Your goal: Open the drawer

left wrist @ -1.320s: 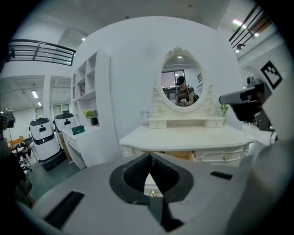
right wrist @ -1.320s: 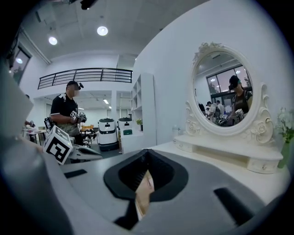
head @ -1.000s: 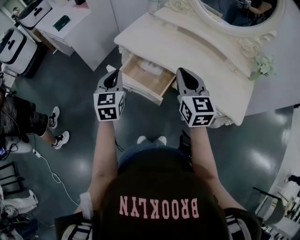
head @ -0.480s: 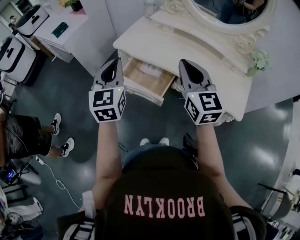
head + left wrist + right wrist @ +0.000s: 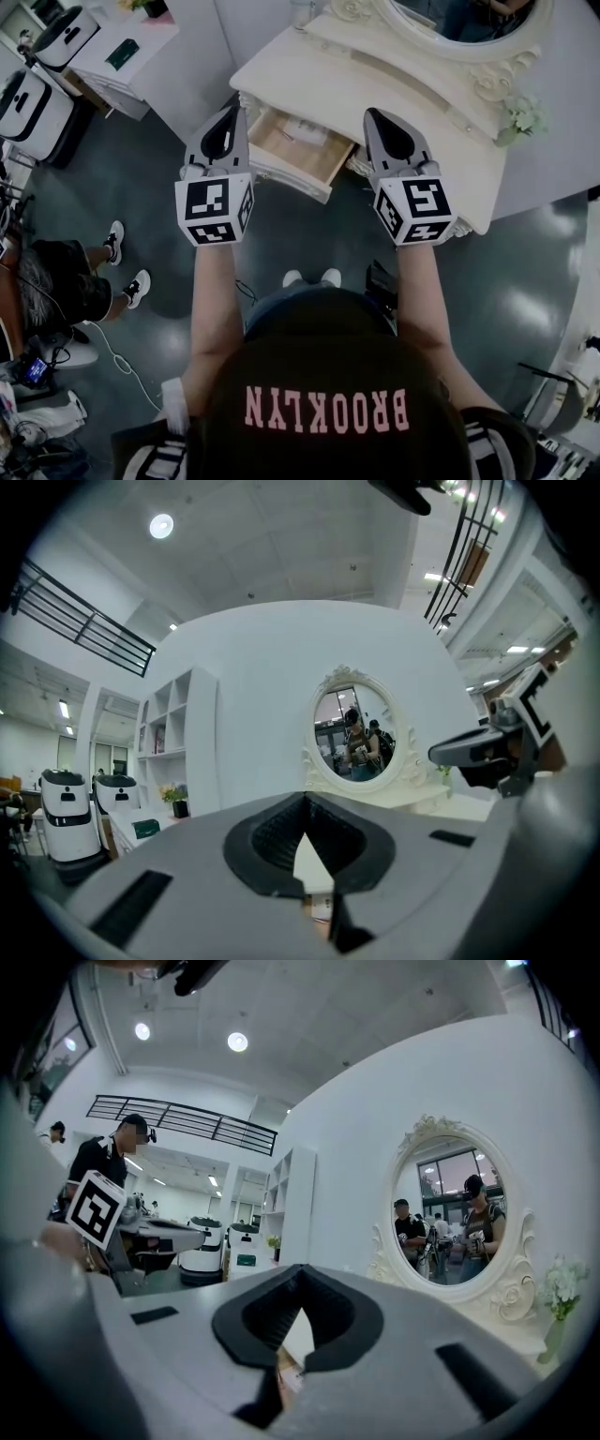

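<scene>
The drawer (image 5: 314, 156) is pulled well out from under the front edge of the cream surface (image 5: 356, 89), sitting at a slant in the head view. It has a cream-white front panel and a light wood inside. There's some flat white thing (image 5: 305, 131) at the back, can't tell what.

We look down on dark glossy floor (image 5: 525, 281); white wall (image 5: 262, 686) behind ornate oval mirror (image 5: 354, 731), white shelving (image 5: 169, 719), round ceiling lights (image 5: 237, 1042), black railing (image 5: 183, 1119).
</scene>
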### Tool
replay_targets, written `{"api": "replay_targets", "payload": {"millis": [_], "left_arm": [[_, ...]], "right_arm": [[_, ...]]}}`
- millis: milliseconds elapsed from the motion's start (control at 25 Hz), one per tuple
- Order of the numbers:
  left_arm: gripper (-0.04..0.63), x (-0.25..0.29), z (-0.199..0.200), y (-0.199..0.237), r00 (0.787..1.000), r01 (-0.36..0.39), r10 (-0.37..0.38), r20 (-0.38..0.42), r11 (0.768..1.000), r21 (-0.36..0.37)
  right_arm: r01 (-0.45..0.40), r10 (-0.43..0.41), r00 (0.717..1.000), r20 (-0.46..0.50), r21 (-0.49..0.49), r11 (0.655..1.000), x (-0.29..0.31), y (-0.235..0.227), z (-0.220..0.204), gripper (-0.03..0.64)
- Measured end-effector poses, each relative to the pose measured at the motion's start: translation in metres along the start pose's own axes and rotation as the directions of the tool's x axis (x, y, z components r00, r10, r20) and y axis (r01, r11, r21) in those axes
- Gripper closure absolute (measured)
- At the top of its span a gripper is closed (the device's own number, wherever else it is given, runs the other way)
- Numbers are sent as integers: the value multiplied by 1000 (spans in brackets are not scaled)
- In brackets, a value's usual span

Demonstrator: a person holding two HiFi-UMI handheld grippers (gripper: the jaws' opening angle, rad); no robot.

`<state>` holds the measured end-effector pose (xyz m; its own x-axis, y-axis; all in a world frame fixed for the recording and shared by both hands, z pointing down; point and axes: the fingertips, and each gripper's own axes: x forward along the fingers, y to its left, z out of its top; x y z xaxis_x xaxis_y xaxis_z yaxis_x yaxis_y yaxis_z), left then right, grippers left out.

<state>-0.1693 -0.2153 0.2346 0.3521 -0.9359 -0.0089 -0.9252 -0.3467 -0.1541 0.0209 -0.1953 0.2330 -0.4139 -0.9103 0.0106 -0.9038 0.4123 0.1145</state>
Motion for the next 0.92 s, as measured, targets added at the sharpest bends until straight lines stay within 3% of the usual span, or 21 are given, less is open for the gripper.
{"api": "replay_targets", "payload": {"millis": [920], "left_arm": [[591,-9,25,12,996,-43,43,77,999,2]], "right_arm": [[17,-16,999,32,-37,999,-3,-5,16,623]]}}
